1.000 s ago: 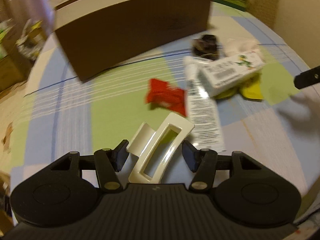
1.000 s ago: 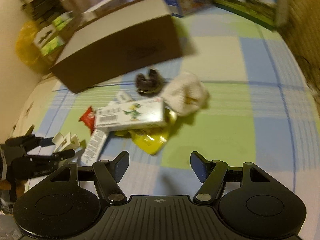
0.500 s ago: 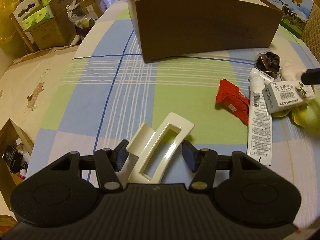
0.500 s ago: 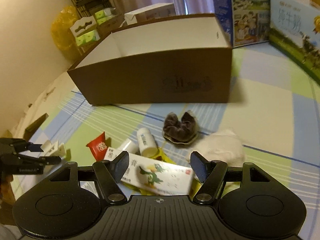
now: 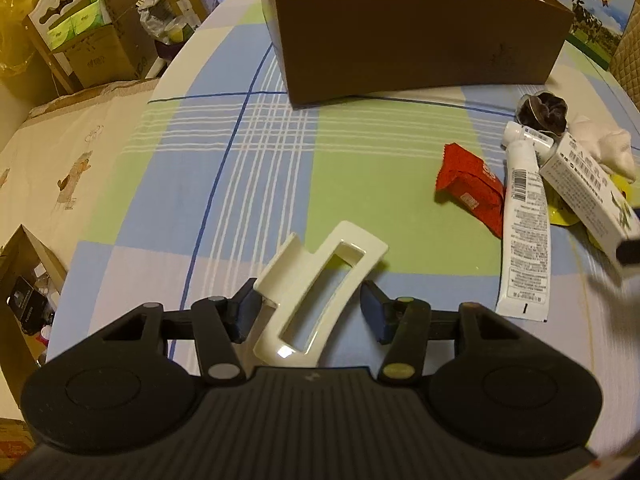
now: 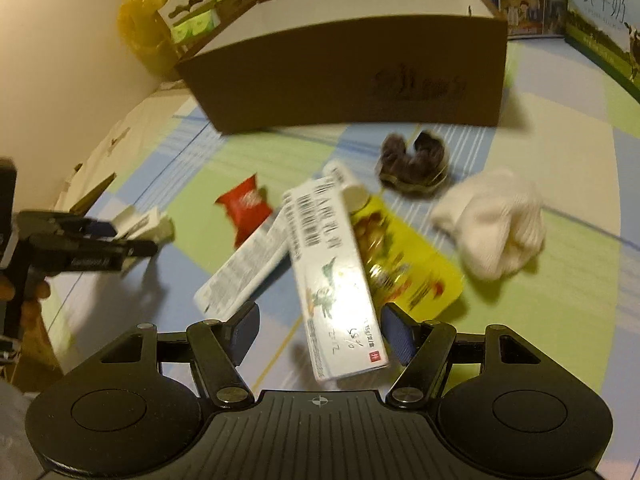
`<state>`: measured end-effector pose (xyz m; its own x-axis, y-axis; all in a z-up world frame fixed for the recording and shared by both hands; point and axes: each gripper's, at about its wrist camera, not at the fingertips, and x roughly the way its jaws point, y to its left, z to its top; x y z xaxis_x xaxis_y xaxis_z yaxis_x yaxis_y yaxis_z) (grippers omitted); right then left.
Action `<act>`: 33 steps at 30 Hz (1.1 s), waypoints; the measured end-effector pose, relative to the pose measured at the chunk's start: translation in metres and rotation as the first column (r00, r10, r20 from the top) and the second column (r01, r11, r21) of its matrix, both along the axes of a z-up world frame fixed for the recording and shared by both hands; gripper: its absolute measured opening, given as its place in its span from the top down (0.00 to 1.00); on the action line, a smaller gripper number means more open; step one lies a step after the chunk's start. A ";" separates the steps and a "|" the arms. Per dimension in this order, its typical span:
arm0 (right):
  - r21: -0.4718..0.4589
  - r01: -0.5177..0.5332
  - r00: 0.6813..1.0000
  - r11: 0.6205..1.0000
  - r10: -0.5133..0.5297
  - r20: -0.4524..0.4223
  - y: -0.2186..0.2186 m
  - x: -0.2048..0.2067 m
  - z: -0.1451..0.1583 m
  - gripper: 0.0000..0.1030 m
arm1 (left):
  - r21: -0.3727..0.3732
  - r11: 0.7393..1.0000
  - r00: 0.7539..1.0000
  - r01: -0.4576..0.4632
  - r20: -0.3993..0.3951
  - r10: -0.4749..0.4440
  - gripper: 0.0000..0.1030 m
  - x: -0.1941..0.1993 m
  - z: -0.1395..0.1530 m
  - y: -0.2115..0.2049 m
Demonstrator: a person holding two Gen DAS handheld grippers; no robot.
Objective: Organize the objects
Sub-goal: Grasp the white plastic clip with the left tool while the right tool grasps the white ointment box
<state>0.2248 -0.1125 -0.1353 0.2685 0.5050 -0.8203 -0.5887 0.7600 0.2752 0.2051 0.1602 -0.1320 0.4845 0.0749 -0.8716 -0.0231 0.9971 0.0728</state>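
Cream clip [image 5: 320, 292] lies on the table [image 5: 360, 184] between the closing left gripper [image 5: 310, 312] (right pad not touching yet). Off-centre squeeze could flip it. Right gripper [image 6: 320, 330] spread over carton [image 6: 332, 276].

The box [image 5: 420, 36] stands at 12 o'clock on the table [image 5: 380, 184]. The hair clip [image 5: 316, 296] lies at 6, between the left gripper's [image 5: 310, 314] closing jaws. The packet [image 5: 472, 188] sits at 3, the tube [image 5: 524, 232] just right of it. The carton [image 6: 332, 276] lies across the tube and pouch [image 6: 404, 264]; the scrunchie [image 6: 412, 164] lies behind them, the cloth [image 6: 496, 224] to their right.
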 end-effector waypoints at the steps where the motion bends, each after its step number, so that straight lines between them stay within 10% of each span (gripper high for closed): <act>1: -0.010 0.003 1.000 1.000 -0.003 0.007 0.002 -0.004 0.001 0.37 | -0.005 1.000 1.000 -0.001 -0.003 0.001 0.53 -0.001 0.000 0.000; 12: -0.150 0.010 0.989 0.989 0.012 0.149 0.042 -0.006 0.003 0.38 | -0.008 1.000 1.000 0.004 -0.009 -0.004 0.53 0.000 0.004 0.000; 21: -0.390 -0.060 0.940 0.919 0.183 0.289 0.076 -0.029 -0.012 0.57 | -0.005 1.000 1.000 -0.004 0.004 0.004 0.53 0.000 0.005 0.000; 33: -0.161 0.070 0.993 0.985 -0.054 0.101 0.031 -0.012 -0.003 0.61 | 0.010 0.998 0.998 0.059 0.017 -0.060 0.53 0.003 0.006 0.002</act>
<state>0.2127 -0.0818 -0.1380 0.3760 0.3460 -0.8596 -0.5567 0.8259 0.0889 0.2084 0.1618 -0.1259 0.5030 0.0540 -0.8626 0.0350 0.9960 0.0827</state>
